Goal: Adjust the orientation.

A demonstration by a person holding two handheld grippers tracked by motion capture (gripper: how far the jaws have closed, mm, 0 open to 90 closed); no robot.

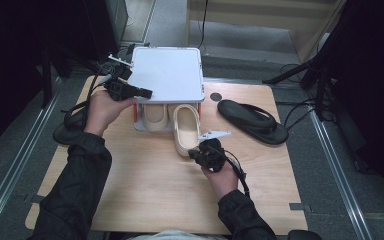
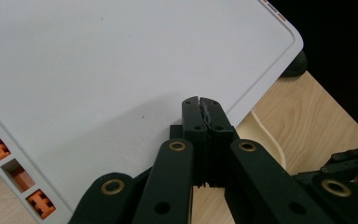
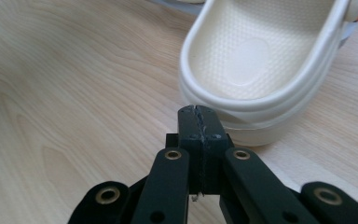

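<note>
a: start on the left. where's the left gripper (image 1: 145,93)?

b: at the left front corner of the white shoe rack (image 1: 167,75), its fingers (image 2: 196,122) pressed together on nothing, resting over the rack's top panel.

a: and the cream clog (image 1: 185,128)?

b: the one sticking out of the rack's lower shelf, heel end toward the person, long axis running front to back. a second cream clog (image 1: 154,114) sits beside it, deeper in the rack.

a: right gripper (image 1: 196,153)?

b: just in front of that protruding heel, fingers (image 3: 189,126) closed and empty, tips close to the heel rim; contact is hard to judge. it's clearly the nearer hand, likely to push the clog in.
</note>
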